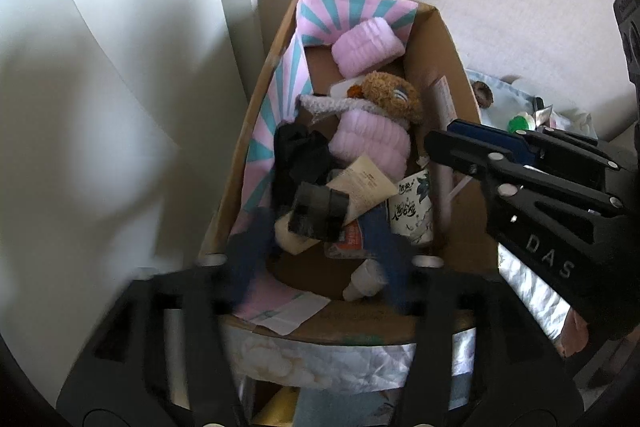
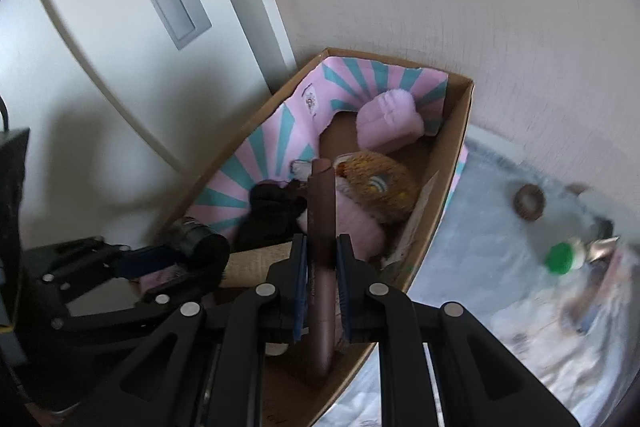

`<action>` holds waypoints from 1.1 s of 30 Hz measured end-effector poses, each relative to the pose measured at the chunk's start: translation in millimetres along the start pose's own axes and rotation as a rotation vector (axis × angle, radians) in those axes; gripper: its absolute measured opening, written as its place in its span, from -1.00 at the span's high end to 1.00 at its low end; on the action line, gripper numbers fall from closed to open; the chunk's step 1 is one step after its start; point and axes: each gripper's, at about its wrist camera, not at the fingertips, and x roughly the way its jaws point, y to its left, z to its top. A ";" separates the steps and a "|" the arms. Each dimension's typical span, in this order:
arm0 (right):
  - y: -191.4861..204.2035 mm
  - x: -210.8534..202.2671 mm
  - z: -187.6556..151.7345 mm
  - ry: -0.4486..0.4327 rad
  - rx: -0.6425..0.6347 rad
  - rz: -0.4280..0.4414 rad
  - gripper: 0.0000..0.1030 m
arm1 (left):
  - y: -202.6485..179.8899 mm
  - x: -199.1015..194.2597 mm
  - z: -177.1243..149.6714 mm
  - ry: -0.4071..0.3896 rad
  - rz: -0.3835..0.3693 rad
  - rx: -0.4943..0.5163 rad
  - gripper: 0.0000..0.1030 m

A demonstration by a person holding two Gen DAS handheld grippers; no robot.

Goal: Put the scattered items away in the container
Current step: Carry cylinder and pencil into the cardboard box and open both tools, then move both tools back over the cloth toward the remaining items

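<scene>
Over an open brown cardboard box [image 2: 448, 163] crammed with soft toys and tubes, the right gripper [image 2: 322, 259] pinches a slim dark-brown cylindrical stick [image 2: 322, 211] upright between its blue pads. Beside it, the left gripper [image 1: 316, 247] stands spread, a black cylindrical cap [image 1: 318, 211] loose between its blurred fingers above the box's contents.

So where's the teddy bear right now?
The teddy bear lies inside the cardboard box, mid-frame in both views, between the pink fluffy roll and the black cloth.
</scene>
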 end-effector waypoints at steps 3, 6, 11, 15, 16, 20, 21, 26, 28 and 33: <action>2.0 -3.4 2.5 -0.010 -0.006 -0.009 0.31 | -4.0 -9.0 1.7 -0.038 0.019 0.027 -0.59; 2.3 -11.1 2.9 -0.042 -0.007 -0.012 0.01 | -7.6 -12.5 5.1 -0.043 0.038 0.044 -0.60; -2.6 -24.8 7.3 -0.068 0.000 -0.006 0.00 | -11.2 -15.5 7.6 -0.037 0.035 0.046 -0.60; -17.0 -42.9 5.0 -0.104 0.017 -0.011 -0.01 | -17.3 -22.9 12.6 -0.045 0.024 0.046 -0.61; -23.1 -48.2 4.2 -0.114 0.023 -0.018 -0.01 | -20.2 -25.4 15.3 -0.050 0.014 0.047 -0.61; -51.0 -69.3 -8.8 -0.155 0.076 -0.058 -0.01 | -44.3 -33.5 26.9 -0.079 0.015 0.101 -0.65; -64.6 -78.0 -15.6 -0.171 0.101 -0.090 -0.01 | -49.3 -35.0 29.6 -0.085 0.013 0.111 -0.68; -124.6 -112.3 -48.3 -0.199 0.222 -0.217 -0.02 | -87.5 -42.2 45.9 -0.117 -0.032 0.170 -0.75; -148.5 -121.2 -60.1 -0.196 0.277 -0.253 -0.02 | -105.0 -40.7 52.8 -0.121 -0.052 0.197 -0.76; -204.3 -132.8 -86.8 -0.185 0.423 -0.327 -0.02 | -160.5 -32.9 68.4 -0.138 -0.124 0.281 -0.76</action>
